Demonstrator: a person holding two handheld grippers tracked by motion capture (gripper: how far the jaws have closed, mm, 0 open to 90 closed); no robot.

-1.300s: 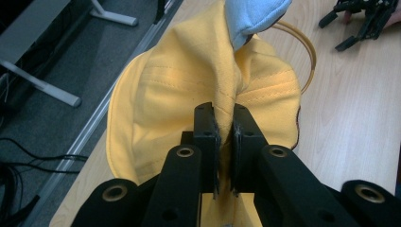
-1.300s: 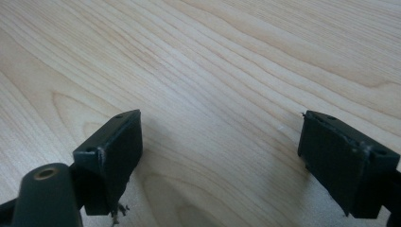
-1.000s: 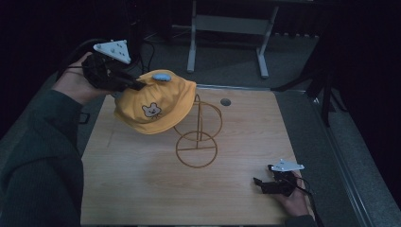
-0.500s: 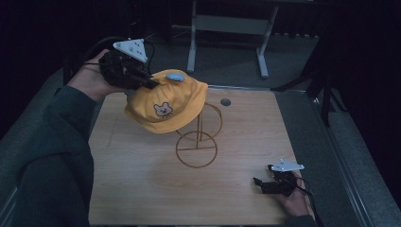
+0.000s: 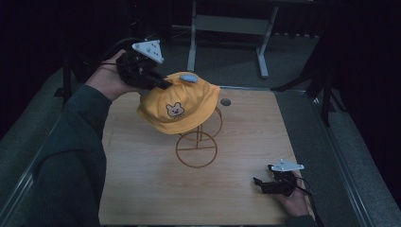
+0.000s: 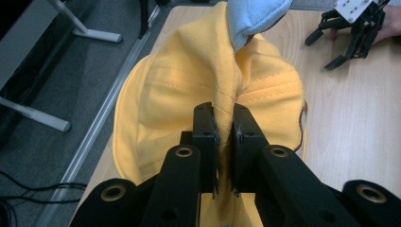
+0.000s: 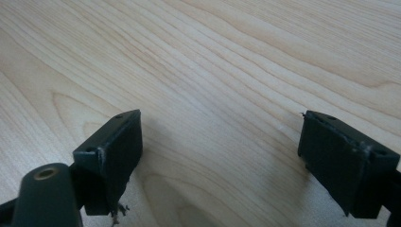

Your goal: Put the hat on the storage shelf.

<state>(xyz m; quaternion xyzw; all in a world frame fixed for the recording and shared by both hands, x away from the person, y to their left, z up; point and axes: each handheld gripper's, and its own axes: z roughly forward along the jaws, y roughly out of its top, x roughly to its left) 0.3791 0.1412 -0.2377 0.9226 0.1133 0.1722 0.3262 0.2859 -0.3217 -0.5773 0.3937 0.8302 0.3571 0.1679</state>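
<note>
Left claw [image 5: 158, 82] (raised, level) pinching yellow cap [image 5: 177, 104]

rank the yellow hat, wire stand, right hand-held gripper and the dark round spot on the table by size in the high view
1. yellow hat
2. wire stand, partly hidden under the hat
3. right hand-held gripper
4. dark round spot

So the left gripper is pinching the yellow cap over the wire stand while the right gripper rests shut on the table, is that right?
Not quite: the right gripper is open, its jaws wide apart over bare table in the right gripper view. The left gripper does pinch the cap over the stand.
</note>
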